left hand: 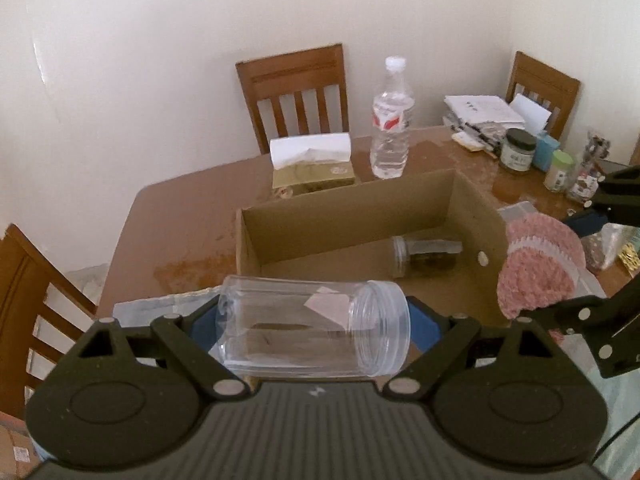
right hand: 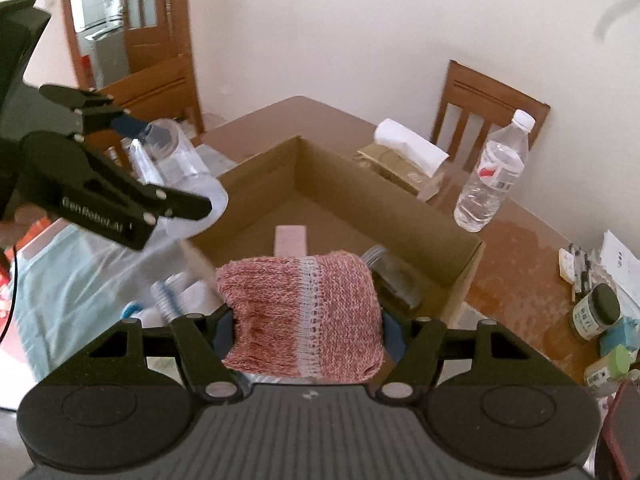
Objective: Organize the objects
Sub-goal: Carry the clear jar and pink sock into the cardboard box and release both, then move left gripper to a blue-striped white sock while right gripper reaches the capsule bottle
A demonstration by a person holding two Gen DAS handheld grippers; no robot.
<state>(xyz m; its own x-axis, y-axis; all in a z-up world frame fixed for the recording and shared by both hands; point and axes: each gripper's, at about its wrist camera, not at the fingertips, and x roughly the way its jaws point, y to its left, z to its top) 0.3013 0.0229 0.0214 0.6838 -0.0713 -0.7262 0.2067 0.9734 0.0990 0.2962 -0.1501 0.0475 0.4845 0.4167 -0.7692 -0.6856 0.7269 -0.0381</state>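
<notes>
Left wrist view: two loads held up by the cardboard box.

The left gripper [left hand: 314, 324] is clamped on a clear empty jar [left hand: 314, 326], carried sideways just before the near wall of the cardboard box [left hand: 360, 204], where a small jar [left hand: 426, 256] lies on its side. To the right, the right gripper [right hand: 306, 338] pinches a pink knitted cloth [right hand: 304, 312] over the box's near edge; a water bottle [right hand: 494, 172] stands beyond.

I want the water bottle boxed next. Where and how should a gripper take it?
Grip the water bottle around its straight mid-body at the label, coming level from the cardboard box side. It stands upright, and its neck tapers.
</notes>
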